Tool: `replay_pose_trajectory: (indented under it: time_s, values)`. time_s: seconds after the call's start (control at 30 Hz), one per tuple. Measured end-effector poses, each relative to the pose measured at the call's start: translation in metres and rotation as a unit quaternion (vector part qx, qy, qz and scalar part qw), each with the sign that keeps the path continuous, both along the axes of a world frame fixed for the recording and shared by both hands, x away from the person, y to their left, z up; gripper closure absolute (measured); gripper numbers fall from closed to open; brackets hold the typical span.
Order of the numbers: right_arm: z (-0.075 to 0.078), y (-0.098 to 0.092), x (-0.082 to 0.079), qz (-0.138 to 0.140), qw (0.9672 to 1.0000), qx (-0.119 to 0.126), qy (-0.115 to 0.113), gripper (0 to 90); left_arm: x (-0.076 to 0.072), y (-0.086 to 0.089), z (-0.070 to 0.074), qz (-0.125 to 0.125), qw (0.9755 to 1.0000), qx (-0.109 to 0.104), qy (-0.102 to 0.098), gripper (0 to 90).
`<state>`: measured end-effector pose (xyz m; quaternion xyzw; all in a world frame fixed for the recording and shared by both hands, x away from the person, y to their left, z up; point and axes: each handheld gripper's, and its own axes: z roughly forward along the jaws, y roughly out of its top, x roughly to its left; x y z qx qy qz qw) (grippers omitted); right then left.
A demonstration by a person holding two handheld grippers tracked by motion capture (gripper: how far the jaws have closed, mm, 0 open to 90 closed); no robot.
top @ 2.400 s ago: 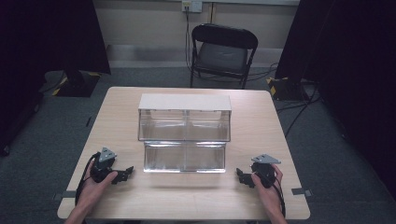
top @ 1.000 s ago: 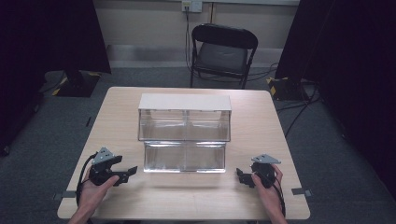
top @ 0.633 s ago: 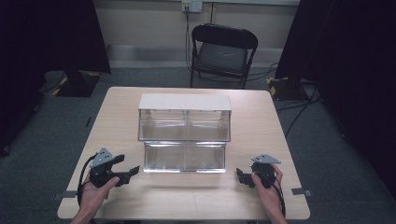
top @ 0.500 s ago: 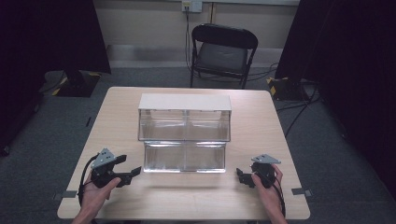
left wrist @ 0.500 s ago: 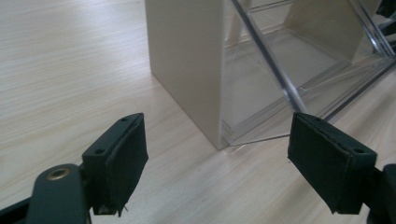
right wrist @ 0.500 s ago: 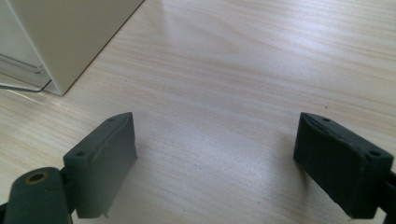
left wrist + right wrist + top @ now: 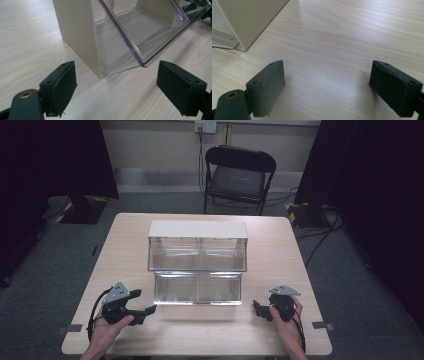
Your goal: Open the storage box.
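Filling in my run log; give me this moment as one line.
left gripper: open, empty | right gripper: open, empty | clear bin unit: lower bins tilted open, untouched

One wooden surface (image 7: 280, 255). One clear-fronted drawer cabinet (image 7: 197, 262), two tiers, two bins per tier, four bins total. Two claws: left claw (image 7: 145, 310), right claw (image 7: 258, 309). One black folding chair (image 7: 237, 172). One wall outlet (image 7: 205, 125).

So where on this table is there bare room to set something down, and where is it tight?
Bare wood runs along the near edge of the table between the left gripper and the right gripper, and down both sides of the clear bin cabinet. It looks tight just in front of the tilted-out lower bins, close to both grippers' open jaws.
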<state>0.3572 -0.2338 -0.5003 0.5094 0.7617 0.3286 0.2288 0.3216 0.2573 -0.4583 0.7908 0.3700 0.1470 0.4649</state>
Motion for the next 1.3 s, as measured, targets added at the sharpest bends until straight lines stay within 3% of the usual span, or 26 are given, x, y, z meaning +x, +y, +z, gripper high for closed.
replay_pose_trajectory:
  time_s: [0.3,0.53,0.67,0.9,1.3]
  values:
    - [0.0,0.0,0.0,-0.001,1.0,0.0,0.0,12.0,0.006,-0.012,-0.007,-0.008,0.9996,0.029,0.0,16.1]
    - [0.0,0.0,0.0,-0.001,1.0,0.0,0.0,12.0,0.011,-0.014,-0.01,0.005,0.9997,0.023,0.005,16.3]
    - [0.0,0.0,0.0,-0.002,1.0,0.0,0.0,12.0,0.012,-0.014,-0.011,0.007,0.9997,0.024,-0.002,16.3]
    - [0.0,0.0,0.0,-0.001,1.0,0.0,0.0,12.0,0.013,-0.015,-0.011,0.001,0.9999,0.017,0.001,15.2]
    - [0.0,0.001,0.0,-0.002,1.0,0.0,0.0,11.8,0.01,-0.02,-0.008,-0.009,0.9998,0.014,-0.014,15.7]
